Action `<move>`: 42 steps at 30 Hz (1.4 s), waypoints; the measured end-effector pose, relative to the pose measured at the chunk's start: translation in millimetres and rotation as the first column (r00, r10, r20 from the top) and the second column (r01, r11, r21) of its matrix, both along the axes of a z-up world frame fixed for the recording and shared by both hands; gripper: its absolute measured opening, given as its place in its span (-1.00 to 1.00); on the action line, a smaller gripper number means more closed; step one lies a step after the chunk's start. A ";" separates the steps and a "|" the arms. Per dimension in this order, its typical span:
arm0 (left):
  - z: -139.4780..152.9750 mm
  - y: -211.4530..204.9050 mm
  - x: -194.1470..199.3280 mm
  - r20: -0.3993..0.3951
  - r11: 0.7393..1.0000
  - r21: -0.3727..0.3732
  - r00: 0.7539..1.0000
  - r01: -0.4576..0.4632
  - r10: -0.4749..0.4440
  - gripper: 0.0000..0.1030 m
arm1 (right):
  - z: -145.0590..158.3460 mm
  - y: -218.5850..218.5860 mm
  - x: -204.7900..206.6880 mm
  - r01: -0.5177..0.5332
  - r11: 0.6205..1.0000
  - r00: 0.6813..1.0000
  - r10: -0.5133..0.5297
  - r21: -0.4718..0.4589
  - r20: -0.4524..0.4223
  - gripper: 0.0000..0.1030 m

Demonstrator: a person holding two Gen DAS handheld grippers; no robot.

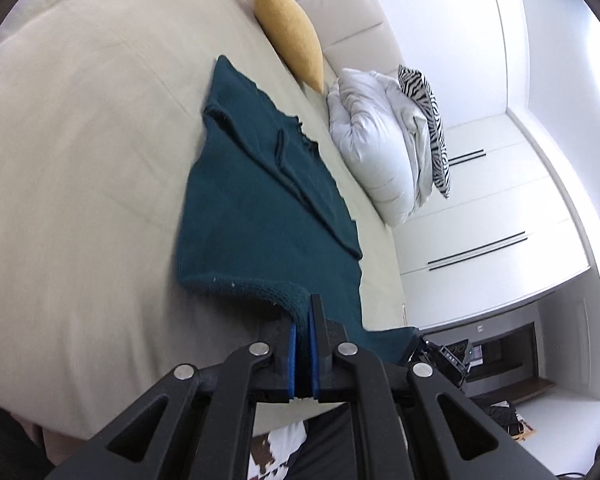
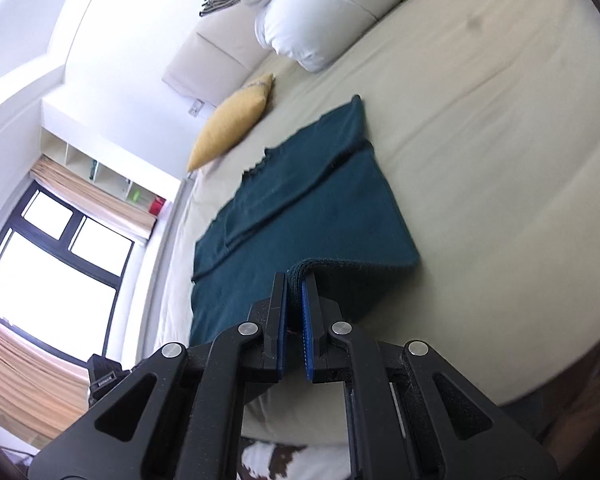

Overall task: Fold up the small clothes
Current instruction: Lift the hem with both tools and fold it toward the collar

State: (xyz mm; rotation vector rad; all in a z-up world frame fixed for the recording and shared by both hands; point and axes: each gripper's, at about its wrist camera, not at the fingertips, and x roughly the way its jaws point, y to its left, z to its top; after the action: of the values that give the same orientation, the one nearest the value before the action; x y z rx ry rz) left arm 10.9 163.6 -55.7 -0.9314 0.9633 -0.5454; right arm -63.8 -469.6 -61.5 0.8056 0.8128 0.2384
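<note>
A dark teal knit garment point(image 1: 260, 208) lies spread on the beige bed, one sleeve folded across its body. My left gripper point(image 1: 303, 320) is shut on its ribbed near hem, which is raised off the sheet. In the right wrist view the same teal garment point(image 2: 300, 208) stretches away from me, and my right gripper point(image 2: 295, 292) is shut on the thick hem at the other near corner, also lifted. At the bottom right of the garment in the left wrist view, the other gripper's black body point(image 1: 440, 354) peeks in.
The beige bed sheet point(image 1: 80, 160) surrounds the garment. A mustard cushion point(image 1: 290, 36), a folded white duvet point(image 1: 372, 144) and a zebra-print pillow point(image 1: 428, 120) lie along the headboard. White wardrobe doors point(image 1: 500, 220) stand beyond the bed; a window with curtains point(image 2: 48, 264) is on the other side.
</note>
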 end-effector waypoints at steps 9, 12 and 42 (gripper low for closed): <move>-1.2 1.9 56.0 0.001 0.999 -0.034 0.999 -0.035 0.035 -0.89 | 7.1 -1.4 77.0 0.033 0.999 0.999 -0.033 0.021 0.036 -0.89; -3.4 3.4 73.0 0.002 0.999 -0.024 0.999 -0.040 0.041 -0.89 | 4.6 -1.7 102.2 0.038 0.999 0.999 -0.038 0.018 0.039 -0.89; -48.1 -13.3 321.5 -0.036 0.983 0.136 0.991 -0.126 0.132 -0.87 | -52.2 -8.7 396.5 0.150 0.968 0.986 -0.162 -0.202 -0.047 -0.88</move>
State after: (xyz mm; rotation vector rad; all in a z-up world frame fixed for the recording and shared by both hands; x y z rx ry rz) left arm 332.4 150.3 -103.8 -0.8814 0.9599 -0.3470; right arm 332.8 -478.2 -113.6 0.6876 0.8138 -0.0087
